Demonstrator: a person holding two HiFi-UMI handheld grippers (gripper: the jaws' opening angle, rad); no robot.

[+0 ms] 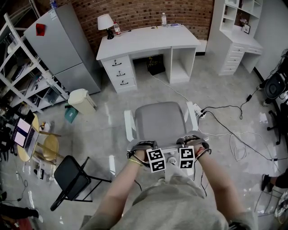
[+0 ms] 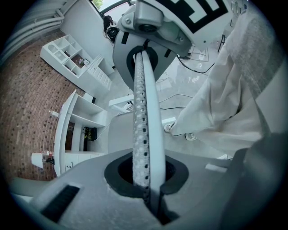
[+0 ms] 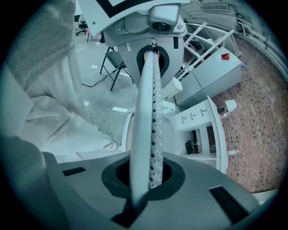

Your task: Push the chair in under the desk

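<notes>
1. The left gripper (image 2: 139, 56) has its fingers pressed together along their full length, with nothing between them. The right gripper (image 3: 153, 51) is likewise closed and empty.
2. In the head view both grippers sit side by side at the near end of the chair (image 1: 161, 117), tips facing each other. Contact with the backrest cannot be confirmed.
3. The chair has a grey padded seat and white armrests. It stands on open floor (image 1: 108, 130), well apart from the counter (image 1: 148, 40), in line with its knee opening.
4. The counter is white, with drawers at the left. It carries a lamp (image 1: 105, 22) and a bottle (image 1: 164, 19) and stands against a brick wall (image 1: 148, 11).
5. The floor is glossy grey. Cables (image 1: 225, 130) lie at the right, and a cream bin (image 1: 82, 101) and a black folding chair (image 1: 72, 177) at the left.
6. Only the left gripper view shows the white shelf unit (image 2: 74, 56) front-on. Only the right gripper view shows the grey refrigerator (image 3: 216, 74) side-on.
</notes>
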